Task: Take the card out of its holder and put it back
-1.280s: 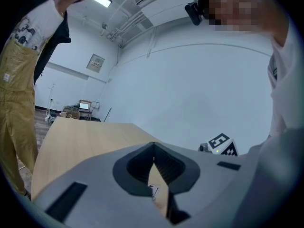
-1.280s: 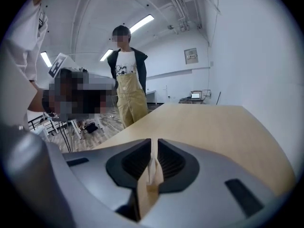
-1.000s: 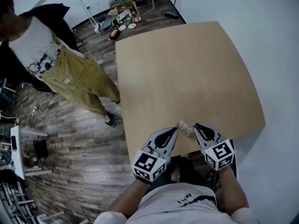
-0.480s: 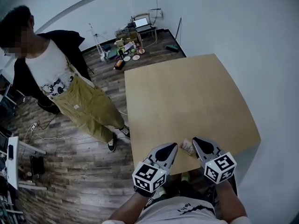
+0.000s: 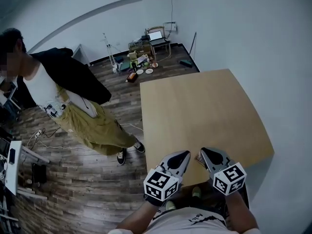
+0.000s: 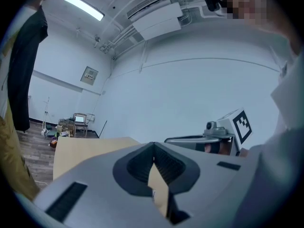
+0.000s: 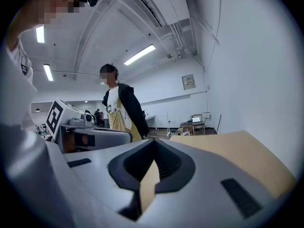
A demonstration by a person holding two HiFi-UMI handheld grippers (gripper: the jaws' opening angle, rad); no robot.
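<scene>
Wooden table [image 5: 204, 111] edge carries a card [image 5: 198, 157] seen only in head view.

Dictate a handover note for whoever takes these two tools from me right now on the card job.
Left tool: jaws together, nothing in them.
Right tool: same.
Card holder: on the table near its front edge, between the two tools; too small to tell if the card is inside.
Done: nothing visible.
To do: grip holder, pull card out, slide it back.
</scene>
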